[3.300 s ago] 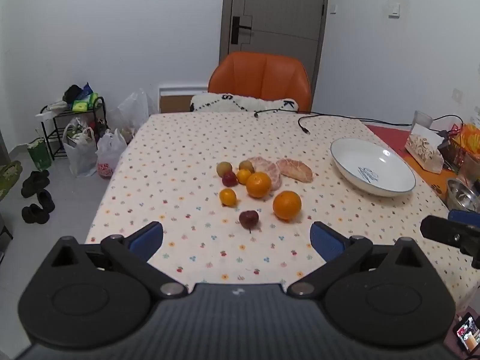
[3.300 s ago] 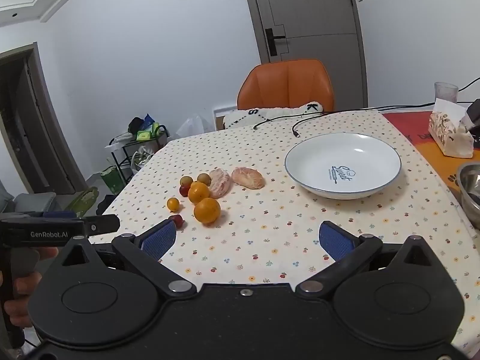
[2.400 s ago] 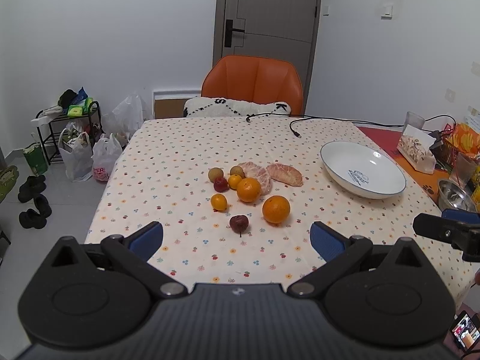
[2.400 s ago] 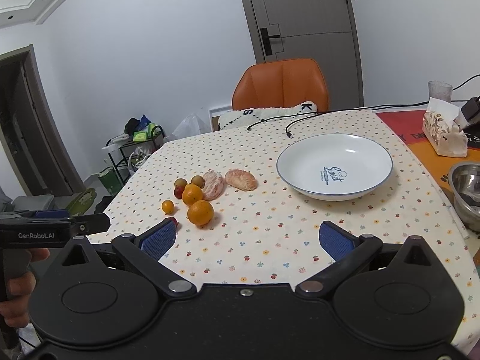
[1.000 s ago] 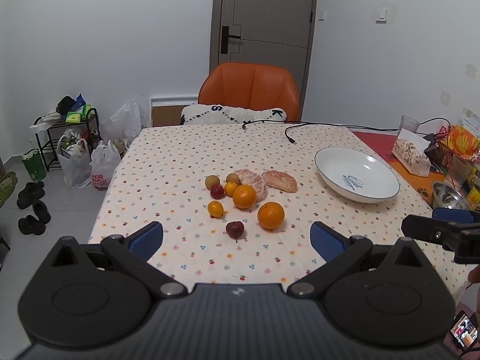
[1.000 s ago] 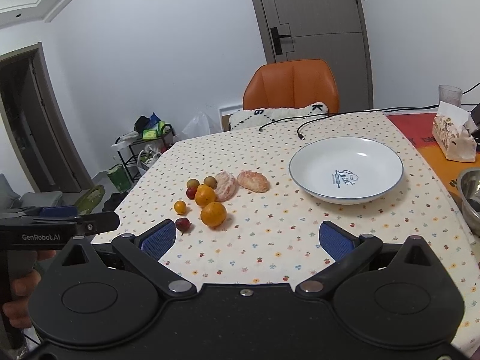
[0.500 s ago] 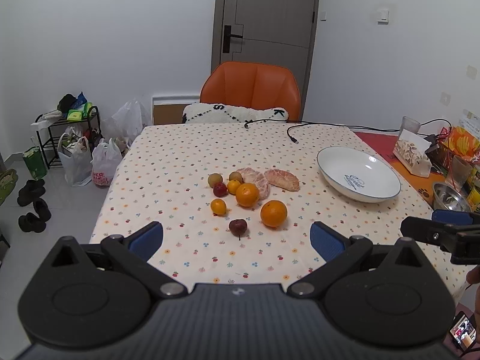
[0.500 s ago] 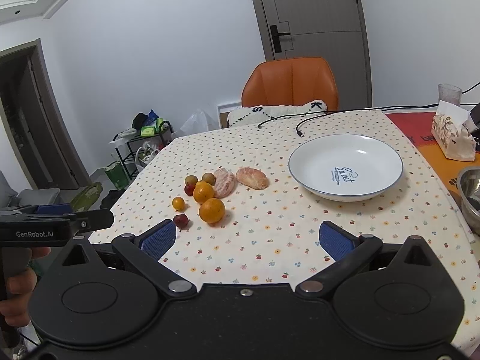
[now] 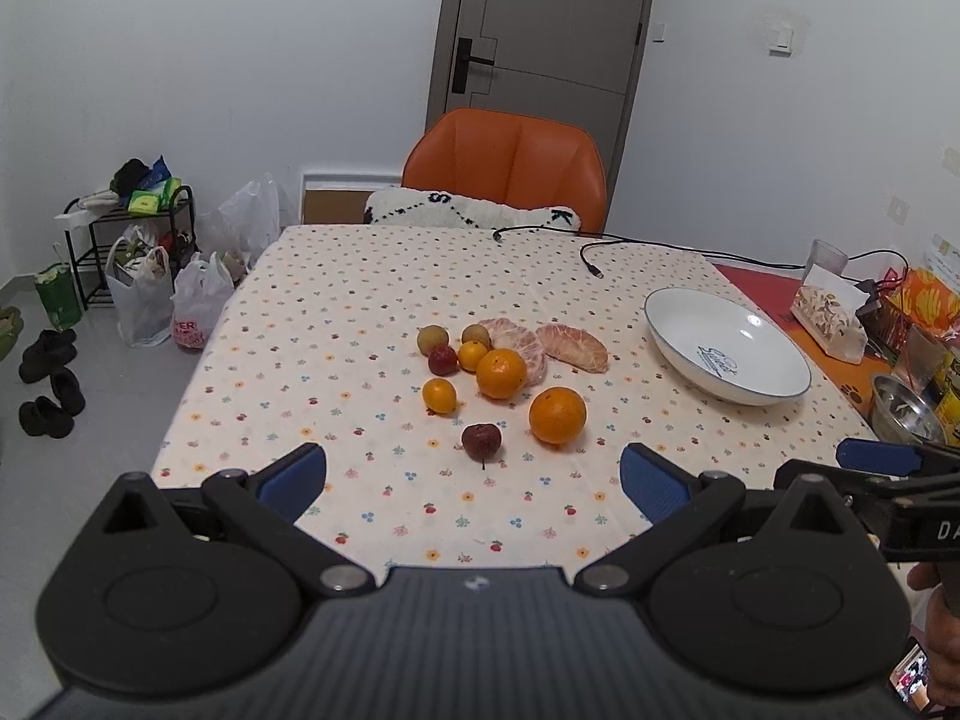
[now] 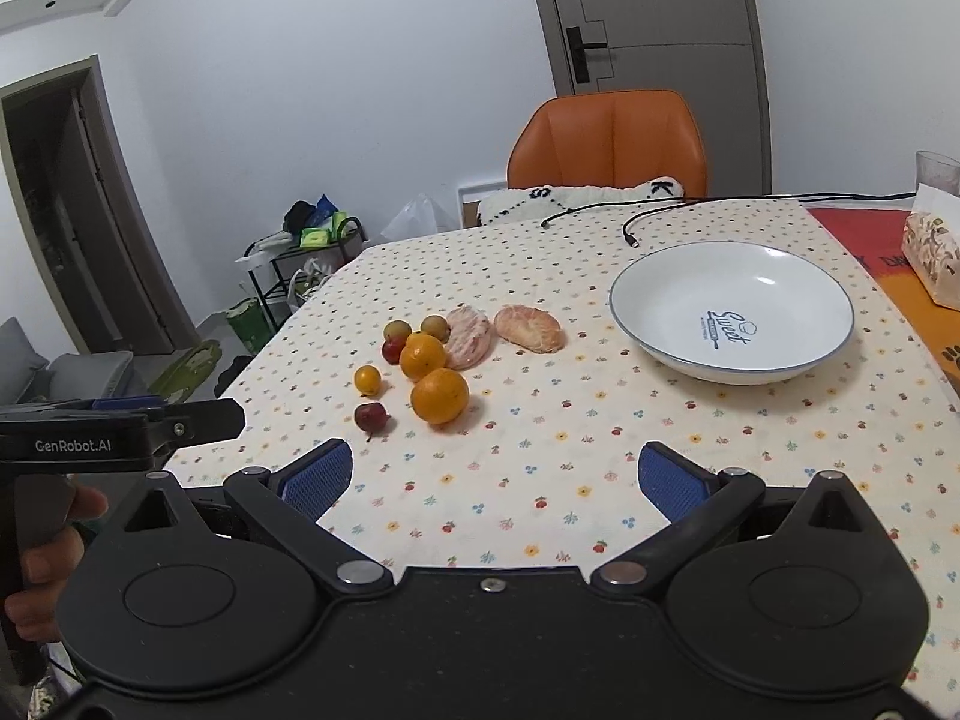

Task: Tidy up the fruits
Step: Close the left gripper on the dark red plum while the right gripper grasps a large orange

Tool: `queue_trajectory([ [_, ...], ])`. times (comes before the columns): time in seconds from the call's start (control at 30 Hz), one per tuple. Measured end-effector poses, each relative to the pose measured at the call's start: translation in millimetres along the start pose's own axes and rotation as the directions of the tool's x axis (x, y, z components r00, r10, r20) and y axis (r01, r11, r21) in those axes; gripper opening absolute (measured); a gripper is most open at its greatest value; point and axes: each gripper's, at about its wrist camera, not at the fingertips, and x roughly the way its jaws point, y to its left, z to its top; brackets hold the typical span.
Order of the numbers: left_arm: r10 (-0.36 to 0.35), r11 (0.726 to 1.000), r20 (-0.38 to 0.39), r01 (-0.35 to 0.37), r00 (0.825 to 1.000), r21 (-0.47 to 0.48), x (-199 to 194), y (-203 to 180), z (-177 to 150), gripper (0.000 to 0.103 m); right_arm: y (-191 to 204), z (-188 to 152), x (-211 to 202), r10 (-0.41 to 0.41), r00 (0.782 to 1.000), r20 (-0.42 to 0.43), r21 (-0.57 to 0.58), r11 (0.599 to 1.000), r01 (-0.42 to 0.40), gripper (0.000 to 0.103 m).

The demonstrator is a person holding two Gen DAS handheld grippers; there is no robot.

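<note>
Blue-padded left tool and right tool both hang released above the near edge of the flower-printed cloth surface. Only the right view shows the hand gripping the left handle. Mid-surface sit a dark red plum, round oranges and peeled citrus halves; the empty white ceramic bowl rests toward the right edge. Both tools have edged closer than a second ago.

A plain white-walled room with a grey door at the back. An orange chair stands at the far end of a table covered in a floral-dotted cloth. On the grey floor to the left sit a black wire rack, plastic bags and dark shoes.
</note>
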Motion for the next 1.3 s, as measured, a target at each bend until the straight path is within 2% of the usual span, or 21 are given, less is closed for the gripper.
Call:
queue_trajectory([
  [0.2, -0.054, 0.997, -0.019, 0.053, 0.998, -0.060, 25, 8, -5, 0.102, -6, 0, 23, 0.045, 0.999, -0.006, 0.035, 0.998, -0.045, 0.103],
  [0.33, -0.063, 0.994, -0.014, 0.061, 0.998, -0.093, 40, 13, -7, 0.101, -8, 2, 38, 0.079, 0.997, -0.006, 0.051, 0.996, -0.078, 0.102],
  [0.53, -0.051, 0.991, 0.009, 0.052, 0.999, -0.127, 57, 18, -10, 0.101, -13, 5, 57, 0.124, 0.992, -0.005, 0.070, 0.990, -0.123, 0.091],
  [0.63, -0.058, 0.990, 0.003, 0.057, 0.998, -0.130, 66, 19, -10, 0.100, -14, 7, 66, 0.132, 0.991, -0.010, 0.079, 0.988, -0.131, 0.089],
  [0.83, -0.039, 0.993, -0.025, 0.036, 0.999, -0.109, 86, 16, -9, 0.089, -14, 9, 85, 0.120, 0.992, -0.026, 0.070, 0.991, -0.118, 0.086],
  [0.9, -0.053, 0.992, -0.038, 0.048, 0.998, -0.116, 93, 16, -8, 0.082, -15, 10, 90, 0.121, 0.992, -0.035, 0.074, 0.990, -0.118, 0.084],
  [0.97, -0.060, 0.992, -0.055, 0.053, 0.997, -0.118, 99, 14, -7, 0.070, -16, 10, 97, 0.132, 0.990, -0.048, 0.082, 0.988, -0.128, 0.078],
  [1.03, -0.066, 0.991, -0.069, 0.058, 0.995, -0.121, 106, 14, -7, 0.064, -17, 10, 102, 0.147, 0.987, -0.057, 0.094, 0.985, -0.142, 0.076],
  [1.3, -0.062, 0.992, -0.094, 0.051, 0.994, -0.115, 122, 10, -6, 0.050, -21, 11, 119, 0.180, 0.981, -0.075, 0.129, 0.977, -0.169, 0.070],
])
